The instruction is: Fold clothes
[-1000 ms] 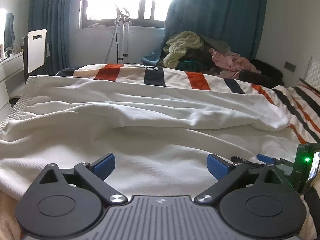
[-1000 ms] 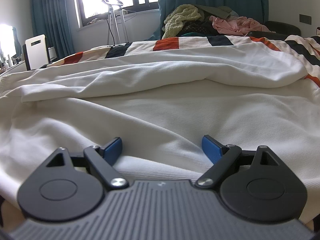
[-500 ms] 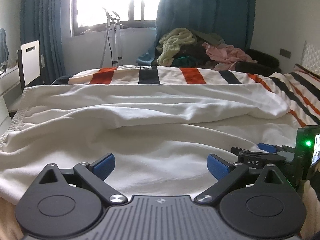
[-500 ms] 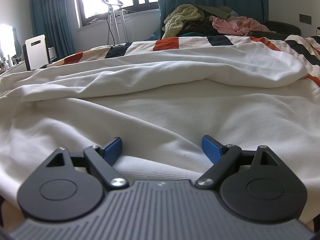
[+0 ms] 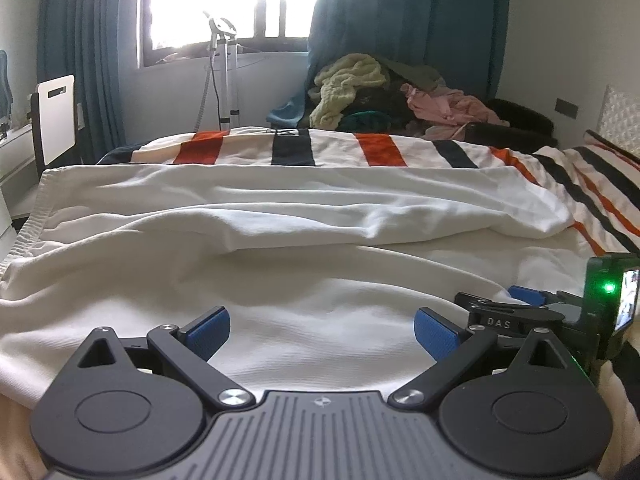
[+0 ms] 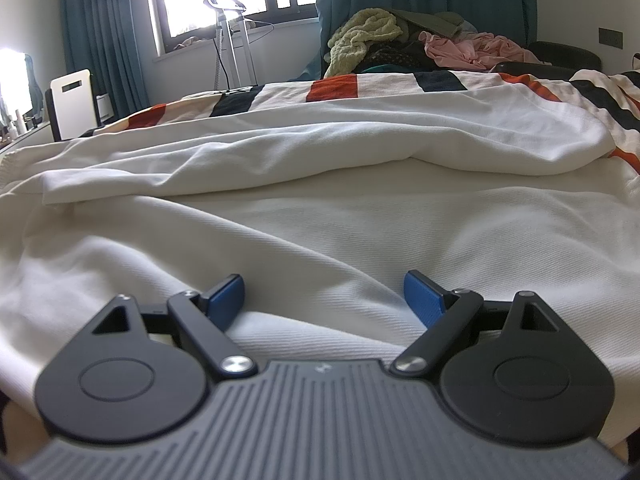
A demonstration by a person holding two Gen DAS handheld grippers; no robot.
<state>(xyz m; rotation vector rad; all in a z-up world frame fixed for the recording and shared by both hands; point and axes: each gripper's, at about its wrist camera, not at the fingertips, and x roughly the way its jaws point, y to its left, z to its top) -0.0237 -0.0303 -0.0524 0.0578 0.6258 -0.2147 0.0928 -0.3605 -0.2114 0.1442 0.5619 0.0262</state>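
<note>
Pre-grasp: both grippers, left (image 5: pixel 322 330) and right (image 6: pixel 324 294), gape empty over garment (image 6: pixel 360 232) at lower frame; next, pinch its near edge.

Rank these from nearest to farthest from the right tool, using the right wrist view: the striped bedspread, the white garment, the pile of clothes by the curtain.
1. White cotton garment, spread directly under the right tool.
2. Orange-and-black striped bedspread, beyond the garment.
3. Pile of yellow-green and pink clothes, past the bed's far edge, right of centre.
</note>
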